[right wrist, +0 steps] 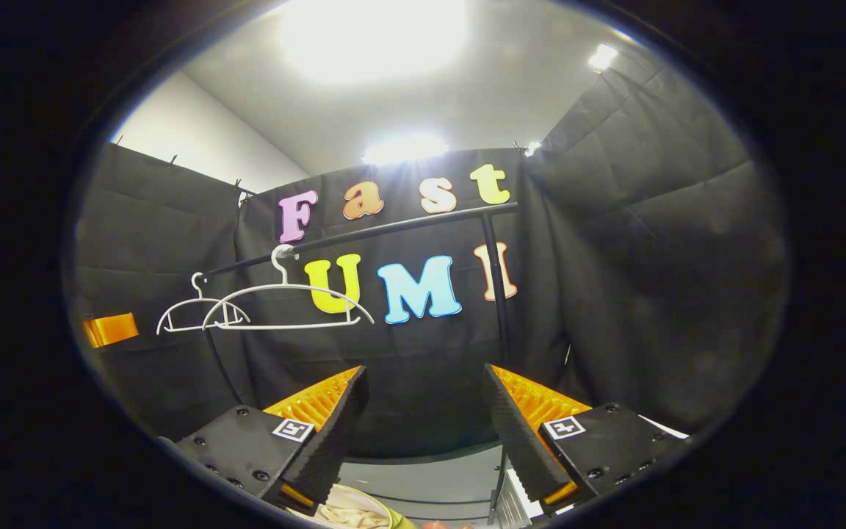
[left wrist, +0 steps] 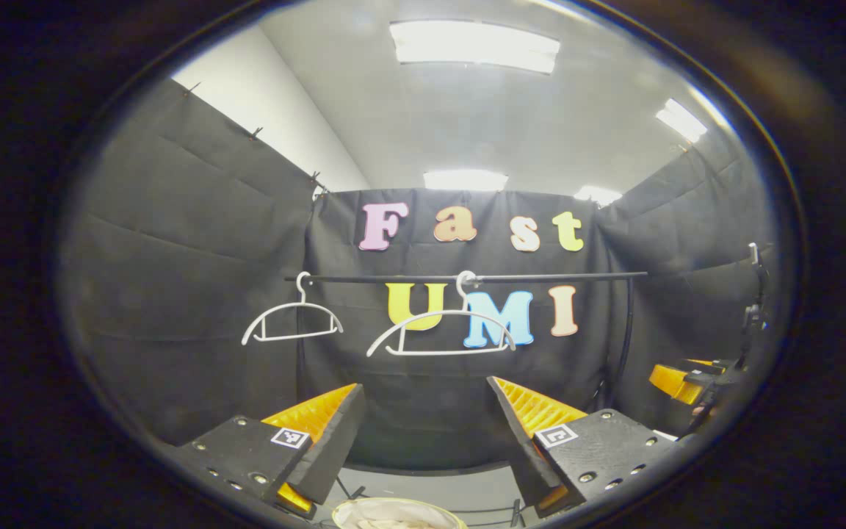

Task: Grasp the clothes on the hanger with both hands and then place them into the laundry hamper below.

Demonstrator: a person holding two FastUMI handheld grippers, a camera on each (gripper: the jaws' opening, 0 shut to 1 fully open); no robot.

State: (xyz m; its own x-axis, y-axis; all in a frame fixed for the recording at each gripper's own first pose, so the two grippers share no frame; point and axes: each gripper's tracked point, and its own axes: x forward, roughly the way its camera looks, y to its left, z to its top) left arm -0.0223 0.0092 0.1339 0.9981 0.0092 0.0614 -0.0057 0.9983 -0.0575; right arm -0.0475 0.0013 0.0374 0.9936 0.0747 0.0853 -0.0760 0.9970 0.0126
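Two white plastic hangers (left wrist: pixel 440 332) hang on a thin black metal rail (left wrist: pixel 467 278). The left gripper (left wrist: pixel 424 430) has black fingers faced in ribbed orange (each with a small black-and-white square marker). The round hamper's rim (left wrist: pixel 398 505) is pale cream.

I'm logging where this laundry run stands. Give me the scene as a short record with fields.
rail: black rail across the back wall
hangers: two white hangers, both bare
hamper: rim below, pale cloth inside
left gripper: open, holding nothing
right gripper: open, holding nothing
task state: clothes look already off the hangers
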